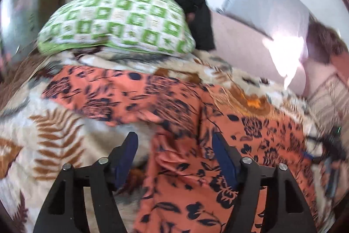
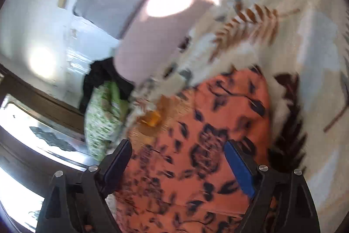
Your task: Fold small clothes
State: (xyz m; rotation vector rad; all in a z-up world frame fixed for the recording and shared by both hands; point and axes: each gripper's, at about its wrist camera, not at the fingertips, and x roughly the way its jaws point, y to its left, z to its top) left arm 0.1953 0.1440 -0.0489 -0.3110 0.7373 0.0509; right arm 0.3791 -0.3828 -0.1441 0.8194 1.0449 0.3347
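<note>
Both my grippers, left [image 1: 174, 158] and right [image 2: 177, 164], hover with fingers spread over the orange floral garment [image 1: 185, 178] on the leaf-print blanket [image 1: 54, 141], green pillow [image 1: 115, 21] beyond.

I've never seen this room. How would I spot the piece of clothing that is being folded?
Start with the big cream blanket printed with brown fern leaves that covers the bed. Below the green-and-white checked pillow lies the orange garment, spread on that blanket. It is the only salmon-orange cloth there, scattered with dark navy flowers and leaves.
</note>
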